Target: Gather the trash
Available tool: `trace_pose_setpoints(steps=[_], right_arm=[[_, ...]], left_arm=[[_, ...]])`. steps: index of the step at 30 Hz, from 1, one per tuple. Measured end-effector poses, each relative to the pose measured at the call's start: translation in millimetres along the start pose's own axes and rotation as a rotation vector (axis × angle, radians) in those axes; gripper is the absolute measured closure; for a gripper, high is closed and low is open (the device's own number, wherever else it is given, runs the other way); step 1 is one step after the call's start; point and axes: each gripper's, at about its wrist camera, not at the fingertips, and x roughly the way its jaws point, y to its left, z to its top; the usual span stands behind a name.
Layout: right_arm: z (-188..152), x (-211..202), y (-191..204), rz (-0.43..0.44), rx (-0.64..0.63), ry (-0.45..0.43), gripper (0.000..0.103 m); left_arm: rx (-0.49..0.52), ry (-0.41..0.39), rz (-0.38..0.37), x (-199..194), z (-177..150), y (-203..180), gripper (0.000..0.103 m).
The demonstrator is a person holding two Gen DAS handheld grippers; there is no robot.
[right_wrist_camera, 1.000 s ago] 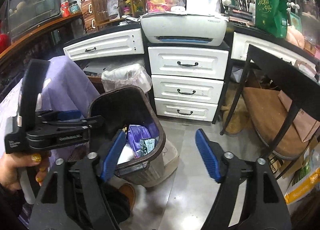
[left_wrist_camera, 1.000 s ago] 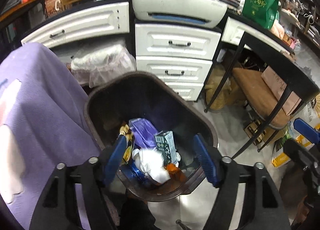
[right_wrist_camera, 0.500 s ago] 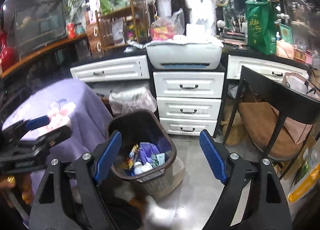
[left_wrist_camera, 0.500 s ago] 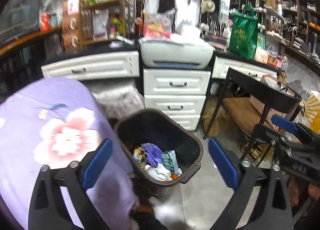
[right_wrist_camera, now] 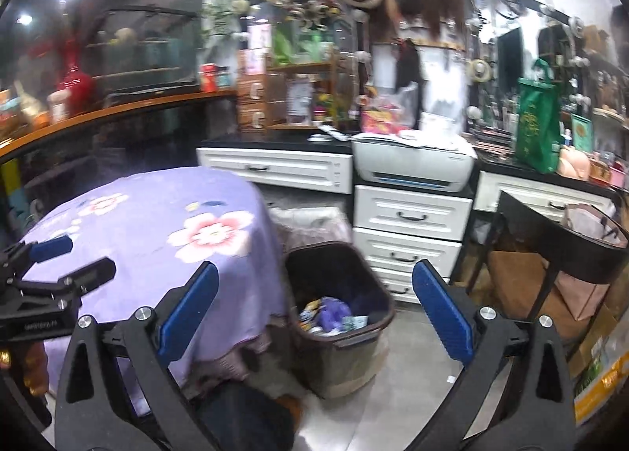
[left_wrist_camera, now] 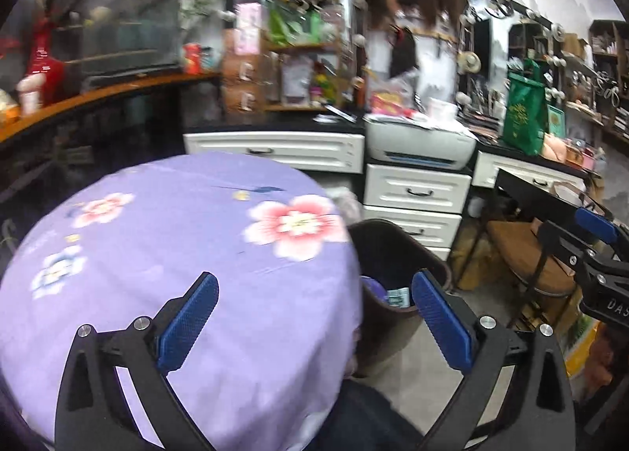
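Note:
A dark brown trash bin (right_wrist_camera: 365, 282) stands on the floor beside a round table with a purple flowered cloth (right_wrist_camera: 157, 223). Purple, white and green trash (right_wrist_camera: 330, 313) lies inside it. My right gripper (right_wrist_camera: 314, 274) hangs above and short of the bin, its jaws opening with nothing between them. My left gripper (left_wrist_camera: 313, 286) is open and empty over the table's edge (left_wrist_camera: 177, 246), with the bin (left_wrist_camera: 393, 250) partly hidden behind the cloth. The left gripper's fingers (right_wrist_camera: 51, 248) show at the left of the right wrist view. No trash shows on the table top.
White drawers (right_wrist_camera: 409, 215) with a printer (right_wrist_camera: 412, 168) on top stand behind the bin. A clear-bagged bin (right_wrist_camera: 310, 223) sits behind the table. A black chair (right_wrist_camera: 550, 246) with bags is at the right, a green bag (right_wrist_camera: 538, 125) on the counter.
Both grippers have risen and drawn back from over the bin, and their jaws have spread wider. The table top has come into view and the bin now looks smaller and lower.

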Motion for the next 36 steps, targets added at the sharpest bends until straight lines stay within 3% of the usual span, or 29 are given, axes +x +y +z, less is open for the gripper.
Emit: trace_pose_setpoints(steps=[5, 11, 17, 21, 36], right_arm=[[-14, -44, 33, 0.052, -0.073, -0.043, 0.006], [-33, -89, 48, 0.083, -0.112, -0.068, 0.006], [-48, -125, 51, 0.080, -0.156, -0.147, 0.006], [-47, -134, 50, 0.085, -0.151, -0.189, 0.006], [-47, -133, 48, 0.123, -0.147, -0.179, 0.006]], left_arm=[[-0.050, -0.051, 0.084, -54, -18, 23, 0.005], [-0.059, -0.116, 0.160, -107, -45, 22, 0.005], [-0.061, -0.193, 0.184, -138, -56, 12, 0.005], [-0.100, -0.242, 0.176, -148, -59, 14, 0.005], [-0.088, -0.238, 0.202, -146, -69, 12, 0.005]])
